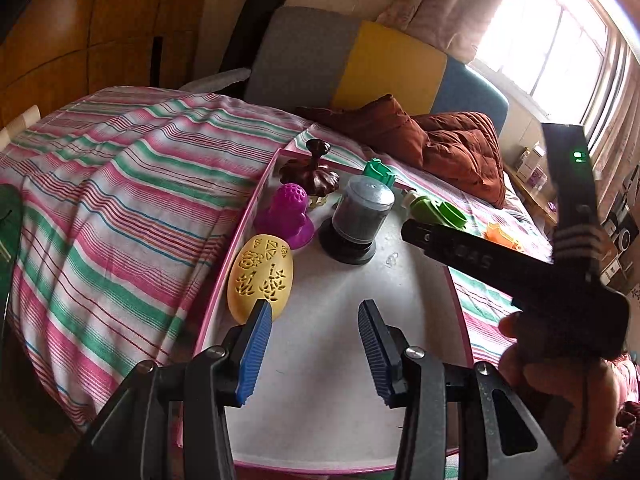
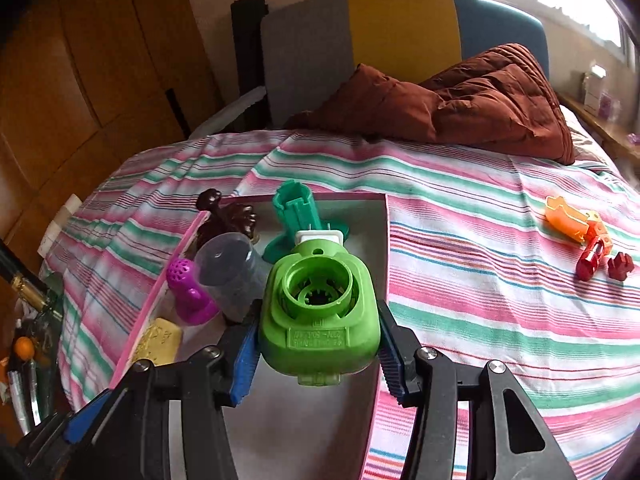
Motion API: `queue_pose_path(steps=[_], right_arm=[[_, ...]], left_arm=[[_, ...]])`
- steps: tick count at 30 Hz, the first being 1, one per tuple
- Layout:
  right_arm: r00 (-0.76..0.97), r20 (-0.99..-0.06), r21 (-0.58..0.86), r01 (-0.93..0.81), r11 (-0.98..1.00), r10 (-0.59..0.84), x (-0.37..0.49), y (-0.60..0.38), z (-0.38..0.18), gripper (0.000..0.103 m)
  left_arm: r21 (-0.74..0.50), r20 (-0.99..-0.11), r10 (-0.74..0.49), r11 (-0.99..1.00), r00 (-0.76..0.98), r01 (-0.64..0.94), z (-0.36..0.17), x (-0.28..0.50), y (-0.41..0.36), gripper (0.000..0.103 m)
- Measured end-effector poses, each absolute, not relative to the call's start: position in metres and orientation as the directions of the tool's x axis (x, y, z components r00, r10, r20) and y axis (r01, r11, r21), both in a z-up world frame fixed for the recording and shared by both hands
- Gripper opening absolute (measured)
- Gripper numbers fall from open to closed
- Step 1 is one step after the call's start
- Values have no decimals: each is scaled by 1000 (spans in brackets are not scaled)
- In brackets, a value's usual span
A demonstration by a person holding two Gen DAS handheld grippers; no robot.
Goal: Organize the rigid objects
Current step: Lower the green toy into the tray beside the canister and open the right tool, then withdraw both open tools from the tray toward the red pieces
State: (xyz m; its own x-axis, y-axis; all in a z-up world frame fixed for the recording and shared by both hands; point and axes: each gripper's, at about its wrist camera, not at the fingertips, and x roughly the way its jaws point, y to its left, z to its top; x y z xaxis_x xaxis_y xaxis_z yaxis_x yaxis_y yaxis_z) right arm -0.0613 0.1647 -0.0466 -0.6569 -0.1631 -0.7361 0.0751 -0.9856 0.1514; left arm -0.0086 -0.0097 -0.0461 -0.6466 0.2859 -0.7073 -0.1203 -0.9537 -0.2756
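While the right gripper [image 2: 318, 346] has its jaws clamped on the two sides of a light green plastic housing [image 2: 320, 312], the piece hangs over the near half of a pink-rimmed white tray [image 2: 386, 240] that lies on a striped bed [image 2: 480, 312]. Its blue ribbed pads [image 2: 245, 354] press flat against the housing's walls, and a white square fitting sticks out at its far end. Beyond it in the tray stand a teal piece [image 2: 298, 212], a grey lidded cylinder [image 2: 234, 272], a purple perforated piece [image 2: 188, 292], a dark brown figure [image 2: 228, 216] and, nearest on the left, a yellow oval [image 2: 160, 340]. Out on the bedspread to the right, well apart from the tray, lie an orange part [image 2: 572, 218] and two red parts [image 2: 590, 264]. In the left wrist view, the left gripper [image 1: 316, 344] hangs over the tray's bare near end with its jaws apart and nothing between them, its left pad just beside the yellow oval.
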Motion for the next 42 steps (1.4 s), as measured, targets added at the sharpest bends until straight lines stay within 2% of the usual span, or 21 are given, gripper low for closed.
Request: queue_pose_path(steps=[3,6,12,16,32,42], right_arm=[[-660,-740,128,54,-990,-131,-65,166,-50,54],[-670,-720,181,72,-981,-182,-62,173,-46,54],[-706,-684,171,95,-981,-187,-44,184,-34,56],[-716,-672,176,91,-980,-188,-32,190,-29,60],[-689,-715,146,12,-989,-114,-5,232,-46,63],[-664,-747,132,-90,-987,-39,14,286,-66,63]], left_arm=[[-273,-709,285,-954,-645,-121,-46,-9,-10,45],[-273,-711,286,-954,-643,-123,-47,-8,-9,45],[-274,-710,288,-954,-643,-125,-47,-8,-8,45],[-282,-704,305,-949,-641,-141,-47,-7,-7,45],[-319,-664,404,-914,-629,-251,-39,2,8,45],[-289,-649,438,-898,-622,-332,-35,13,27,45]])
